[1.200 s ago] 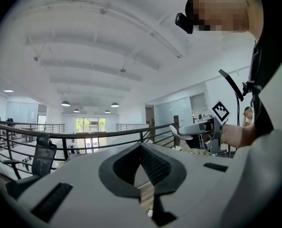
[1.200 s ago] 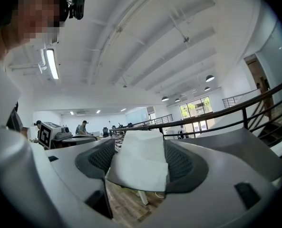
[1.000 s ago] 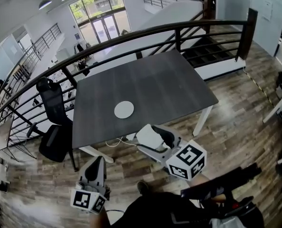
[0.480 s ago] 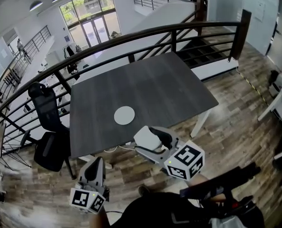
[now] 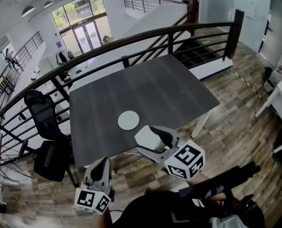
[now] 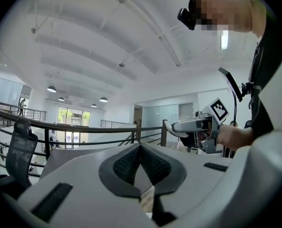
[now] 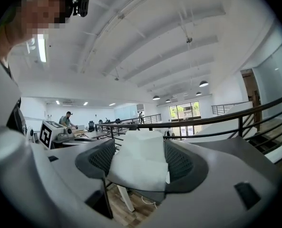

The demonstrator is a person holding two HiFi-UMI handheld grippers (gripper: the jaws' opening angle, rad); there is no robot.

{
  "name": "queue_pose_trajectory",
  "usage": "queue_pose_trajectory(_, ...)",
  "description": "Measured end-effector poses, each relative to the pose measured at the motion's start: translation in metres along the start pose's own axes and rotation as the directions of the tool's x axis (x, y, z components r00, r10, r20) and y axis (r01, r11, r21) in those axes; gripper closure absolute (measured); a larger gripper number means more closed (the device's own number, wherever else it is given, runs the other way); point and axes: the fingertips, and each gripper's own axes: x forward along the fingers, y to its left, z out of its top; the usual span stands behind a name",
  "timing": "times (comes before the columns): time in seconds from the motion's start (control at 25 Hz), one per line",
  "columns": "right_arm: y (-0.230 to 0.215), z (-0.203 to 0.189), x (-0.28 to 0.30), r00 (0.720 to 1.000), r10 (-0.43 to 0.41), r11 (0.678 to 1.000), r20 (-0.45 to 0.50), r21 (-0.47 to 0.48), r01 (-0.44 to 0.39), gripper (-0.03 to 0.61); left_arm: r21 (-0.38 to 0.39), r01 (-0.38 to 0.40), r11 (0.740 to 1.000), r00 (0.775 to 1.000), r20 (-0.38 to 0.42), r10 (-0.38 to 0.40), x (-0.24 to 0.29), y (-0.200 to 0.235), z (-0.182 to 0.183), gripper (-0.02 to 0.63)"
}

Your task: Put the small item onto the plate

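Observation:
A round white plate lies near the front edge of the dark grey table. My right gripper hovers over the wooden floor just short of that edge, shut on a small white blocky item. In the right gripper view the item fills the space between the black pads. My left gripper hangs lower left, off the table, with nothing in it. In the left gripper view its pads meet at the tip, and the right gripper shows beside it.
A black office chair stands at the table's left side. A black railing runs behind the table over an open hall. A white table edge is at the far right. White table legs stand on wooden floor.
The table and plate have drawn nearer and lower in the head view, as both grippers were carried toward the table. The right gripper's hold on the white item is unchanged.

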Motion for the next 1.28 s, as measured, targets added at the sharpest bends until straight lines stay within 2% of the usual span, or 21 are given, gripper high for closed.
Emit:
queue_pose_trajectory(0.48,0.013,0.013,0.043,0.998,-0.070,0.997,-0.011,-0.024,0.069,0.245,-0.036,0.017,0.999,0.999,0.051,-0.015,-0.016,0.050,0.003,0.609)
queue_pose_trajectory(0.72,0.007,0.017,0.070,0.999,-0.048,0.998,-0.009,-0.029,0.047,0.245,-0.035,-0.023,0.999,0.998,0.061,0.025,-0.017,0.076,0.007,0.609)
queue_pose_trajectory(0.96,-0.021,0.027,0.102,1.000,-0.023,1.000,-0.006,-0.014,0.023,0.245,-0.058,-0.089,0.994,0.992,0.083,0.094,-0.005,0.102,0.021,0.609)
queue_pose_trajectory(1.28,-0.060,0.043,0.144,0.999,0.044,0.999,-0.002,-0.010,-0.044,0.245,-0.039,-0.156,0.987,0.985,0.070,0.159,0.031,0.131,0.037,0.609)
